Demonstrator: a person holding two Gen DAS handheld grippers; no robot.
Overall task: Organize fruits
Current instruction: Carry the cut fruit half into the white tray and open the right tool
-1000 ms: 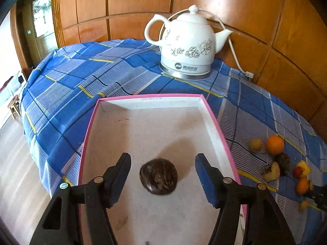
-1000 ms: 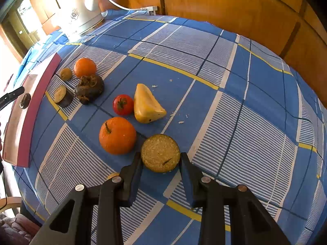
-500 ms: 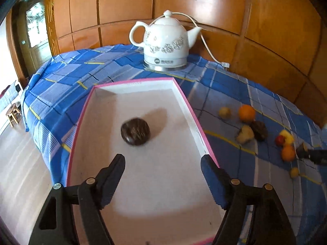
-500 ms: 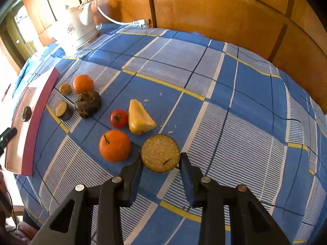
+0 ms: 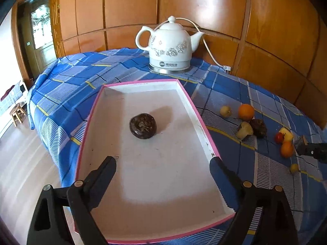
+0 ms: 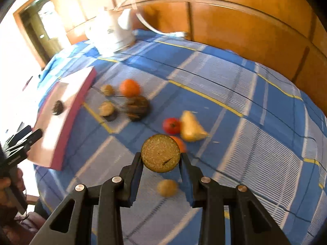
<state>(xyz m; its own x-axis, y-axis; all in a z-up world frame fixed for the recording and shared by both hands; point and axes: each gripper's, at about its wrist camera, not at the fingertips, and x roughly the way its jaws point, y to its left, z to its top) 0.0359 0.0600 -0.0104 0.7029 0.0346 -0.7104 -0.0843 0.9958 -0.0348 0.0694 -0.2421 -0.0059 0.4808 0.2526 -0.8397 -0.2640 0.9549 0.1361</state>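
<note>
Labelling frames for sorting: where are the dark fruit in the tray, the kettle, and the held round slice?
dark fruit (image 5: 143, 125), left wrist view, top.
kettle (image 5: 169, 47), left wrist view, body.
round slice (image 6: 160, 153), right wrist view, cut face.

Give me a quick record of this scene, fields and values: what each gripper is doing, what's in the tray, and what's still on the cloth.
left gripper: open, over tray
right gripper: shut on cut fruit, lifted
tray: one dark fruit
on cloth: oranges, tomato, yellow wedge, others
kettle: behind tray
</note>
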